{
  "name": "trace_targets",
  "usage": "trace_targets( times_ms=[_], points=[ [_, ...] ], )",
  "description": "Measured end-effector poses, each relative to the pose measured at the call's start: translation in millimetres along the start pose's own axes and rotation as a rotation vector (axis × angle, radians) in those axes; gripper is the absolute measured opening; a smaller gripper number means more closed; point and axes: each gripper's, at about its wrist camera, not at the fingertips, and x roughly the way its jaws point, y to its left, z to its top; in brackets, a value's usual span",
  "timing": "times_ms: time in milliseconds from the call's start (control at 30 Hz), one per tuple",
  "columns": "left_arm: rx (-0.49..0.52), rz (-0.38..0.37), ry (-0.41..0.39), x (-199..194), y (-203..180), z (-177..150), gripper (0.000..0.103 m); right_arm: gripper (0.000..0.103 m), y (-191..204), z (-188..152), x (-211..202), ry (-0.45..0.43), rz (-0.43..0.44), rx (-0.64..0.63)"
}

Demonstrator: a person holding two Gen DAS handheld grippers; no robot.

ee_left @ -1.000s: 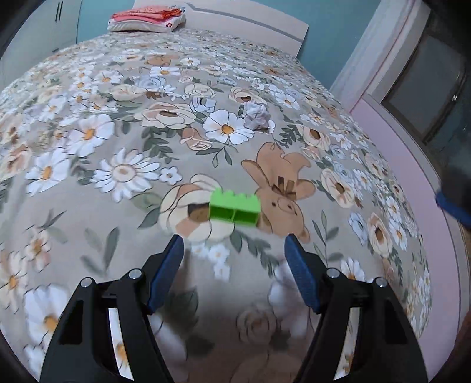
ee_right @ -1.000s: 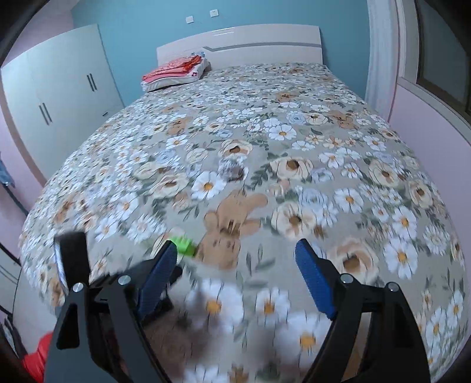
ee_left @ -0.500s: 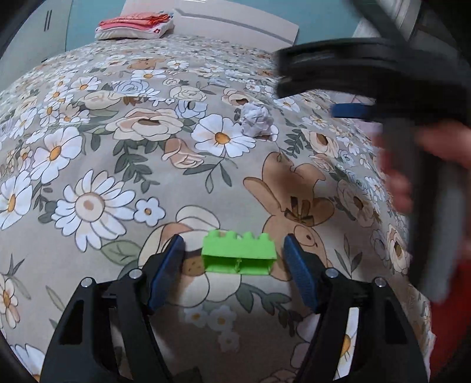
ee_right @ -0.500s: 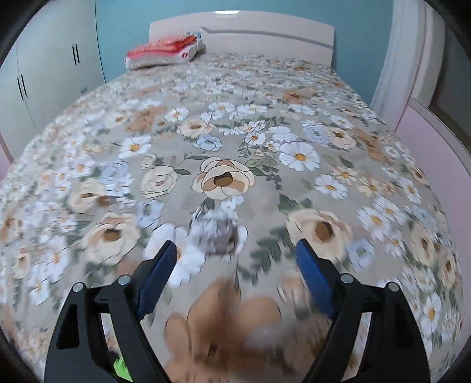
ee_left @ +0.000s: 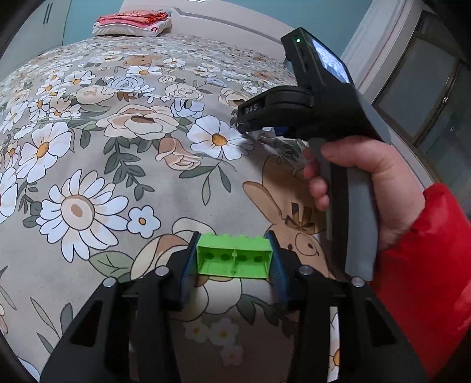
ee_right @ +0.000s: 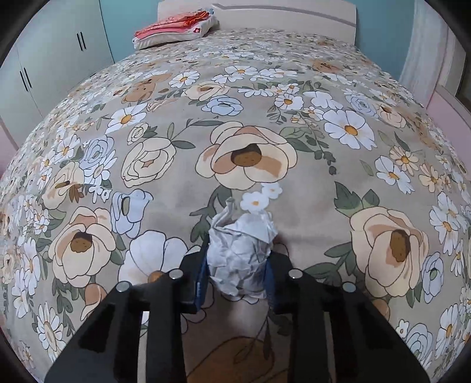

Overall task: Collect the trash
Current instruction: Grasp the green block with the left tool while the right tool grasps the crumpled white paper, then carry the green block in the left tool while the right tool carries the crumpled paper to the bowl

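Note:
A green toy brick (ee_left: pixel 234 260) lies on the flowered bed cover (ee_left: pixel 88 165), its hollow underside turned toward the left wrist camera. My left gripper (ee_left: pixel 232 237) has its jaws closing, and the blue pads (ee_left: pixel 188 265) touch both ends of the brick. A crumpled white paper ball (ee_right: pixel 240 244) sits on the cover further up the bed. My right gripper (ee_right: pixel 238 253) is shut on it, squeezing it from both sides. In the left wrist view a hand (ee_left: pixel 368 182) in a red sleeve holds that right gripper (ee_left: pixel 265 132), pointed down at the paper (ee_left: pixel 263 136).
A folded red and white pile (ee_right: pixel 173 29) lies by the headboard (ee_right: pixel 282 13). White wardrobe doors (ee_right: pixel 50 59) stand to the left of the bed. A window (ee_left: pixel 426 97) and a pale ledge run along the right side.
My left jaws have closed in around the green brick. My right gripper came down over the bed onto the paper ball and shut on it, and it now shows in the left wrist view.

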Motion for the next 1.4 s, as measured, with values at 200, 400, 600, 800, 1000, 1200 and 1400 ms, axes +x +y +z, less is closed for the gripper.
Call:
trace_targets(
  times_ms=[200, 400, 600, 800, 1000, 1200, 1400],
  points=[
    [0.009, 0.015, 0.004, -5, -2, 1, 0.044, 0.032, -4, -1, -21, -0.012, 0.006, 0.02],
    [0.029, 0.043, 0.009, -18, -6, -1, 0.044, 0.031, -7, -4, -57, -0.052, 0.009, 0.028],
    [0.061, 0.067, -0.015, -52, -13, -1, 0.044, 0.032, -11, -13, -105, -0.108, 0.0, 0.023],
    [0.124, 0.121, -0.065, -116, -28, 1, 0.044, 0.032, -17, -33, -181, -0.191, 0.012, 0.028],
    [0.181, 0.181, -0.129, -189, -47, -4, 0.044, 0.032, -13, -63, -266, -0.275, 0.017, 0.02],
    [0.226, 0.238, -0.169, -252, -64, -24, 0.044, 0.032, 2, -110, -339, -0.318, 0.017, -0.02],
    [0.248, 0.293, -0.207, -309, -76, -55, 0.044, 0.032, 17, -169, -404, -0.364, 0.018, -0.066]
  ],
)
